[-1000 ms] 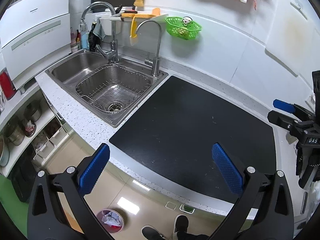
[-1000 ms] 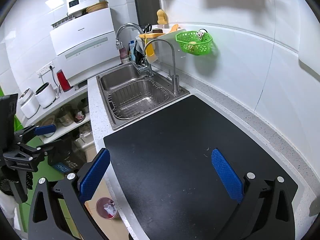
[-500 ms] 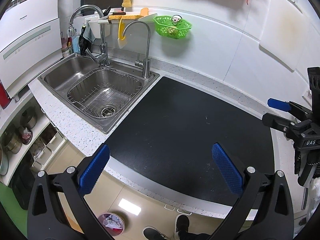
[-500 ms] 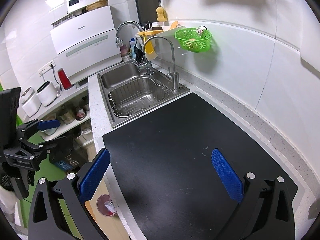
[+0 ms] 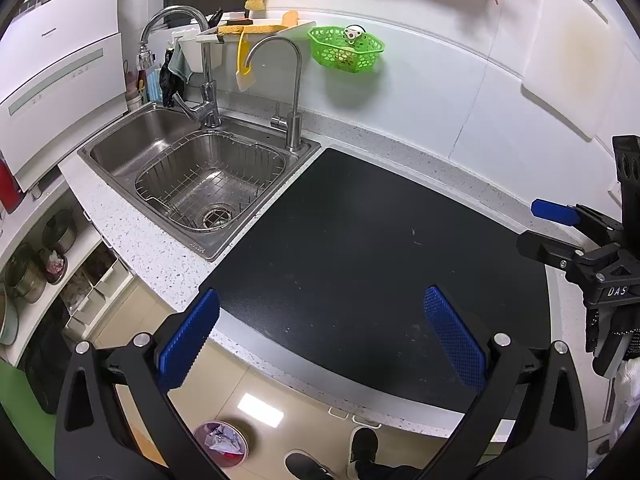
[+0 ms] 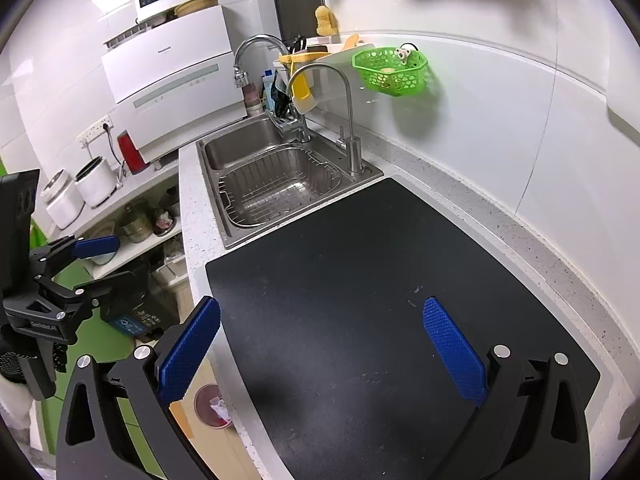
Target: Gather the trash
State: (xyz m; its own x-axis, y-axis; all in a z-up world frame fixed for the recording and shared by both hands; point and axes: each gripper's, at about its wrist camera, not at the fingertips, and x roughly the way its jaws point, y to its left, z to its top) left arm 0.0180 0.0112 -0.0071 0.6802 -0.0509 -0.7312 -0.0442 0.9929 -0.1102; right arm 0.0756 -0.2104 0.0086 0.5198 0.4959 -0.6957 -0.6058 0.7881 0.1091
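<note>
Bin (image 5: 220, 444) on floor, below spread left claw (image 5: 322, 340).

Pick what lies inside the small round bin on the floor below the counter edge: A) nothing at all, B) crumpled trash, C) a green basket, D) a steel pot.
B: the bin on the floor holds crumpled paper-like trash, seen again in the right wrist view.

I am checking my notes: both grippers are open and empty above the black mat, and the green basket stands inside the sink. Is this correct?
Not quite. The green basket hangs on the wall tile to the right of the sink, as the left wrist view shows. Left gripper and right gripper are indeed open and empty above the black mat.
</note>
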